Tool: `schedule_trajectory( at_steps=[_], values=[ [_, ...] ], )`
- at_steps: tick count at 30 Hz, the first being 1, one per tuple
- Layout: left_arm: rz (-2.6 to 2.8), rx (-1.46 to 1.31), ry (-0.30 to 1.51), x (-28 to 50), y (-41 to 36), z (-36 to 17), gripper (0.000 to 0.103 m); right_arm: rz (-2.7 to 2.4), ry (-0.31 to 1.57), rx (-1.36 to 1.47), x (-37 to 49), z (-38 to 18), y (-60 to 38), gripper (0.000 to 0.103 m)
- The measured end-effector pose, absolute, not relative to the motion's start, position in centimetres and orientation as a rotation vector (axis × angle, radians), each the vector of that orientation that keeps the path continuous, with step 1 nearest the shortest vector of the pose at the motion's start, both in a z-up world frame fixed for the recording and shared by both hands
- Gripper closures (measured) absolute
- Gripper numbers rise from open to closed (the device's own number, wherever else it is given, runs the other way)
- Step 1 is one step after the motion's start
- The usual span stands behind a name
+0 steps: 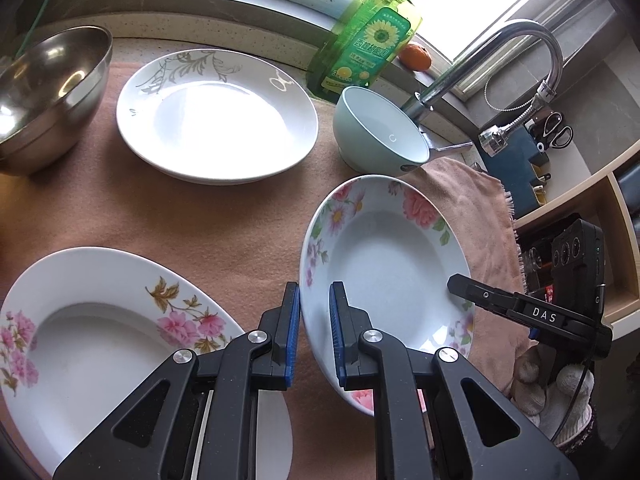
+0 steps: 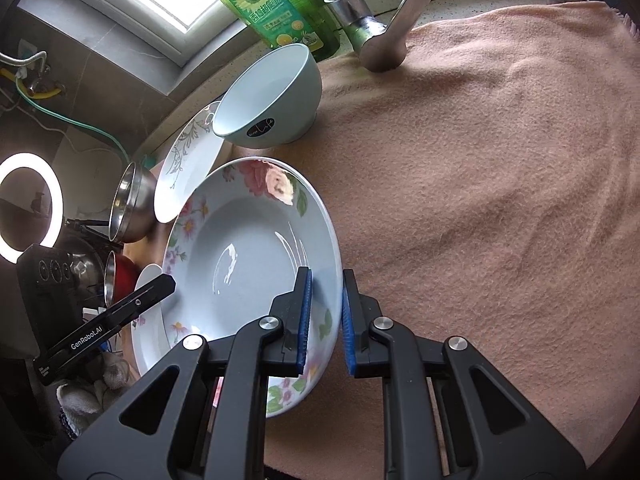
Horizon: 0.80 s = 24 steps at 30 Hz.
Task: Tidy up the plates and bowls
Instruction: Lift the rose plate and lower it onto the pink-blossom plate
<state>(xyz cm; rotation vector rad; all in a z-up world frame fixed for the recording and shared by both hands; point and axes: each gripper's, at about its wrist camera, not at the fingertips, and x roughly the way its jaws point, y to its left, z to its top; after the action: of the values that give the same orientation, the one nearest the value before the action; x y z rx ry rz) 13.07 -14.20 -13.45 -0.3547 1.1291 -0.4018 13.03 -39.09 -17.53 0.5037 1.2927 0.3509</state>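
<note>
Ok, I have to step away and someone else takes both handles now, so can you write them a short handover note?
Left gripper: shut on the near-left rim of the rose plate.
Right gripper: shut on the opposite rim of the same plate, which is tilted and held by both.
On the pink towel: white leaf-pattern plate at the back, pink-flower plate front left, pale blue bowl by the faucet, steel bowl far left.
Done: nothing stacked yet.
Left: set the rose plate onto another plate, probably the pink-flower one, then group the bowls.
</note>
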Motion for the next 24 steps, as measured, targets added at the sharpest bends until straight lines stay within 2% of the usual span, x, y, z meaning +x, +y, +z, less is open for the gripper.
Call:
schedule_trajectory(
  at_steps=[24],
  values=[
    [-0.347,-0.415,1.067,9.1,-5.8,-11.2,0.090,0.437,1.281,0.453,8.8,-14.0,-30.4,0.089]
  ],
)
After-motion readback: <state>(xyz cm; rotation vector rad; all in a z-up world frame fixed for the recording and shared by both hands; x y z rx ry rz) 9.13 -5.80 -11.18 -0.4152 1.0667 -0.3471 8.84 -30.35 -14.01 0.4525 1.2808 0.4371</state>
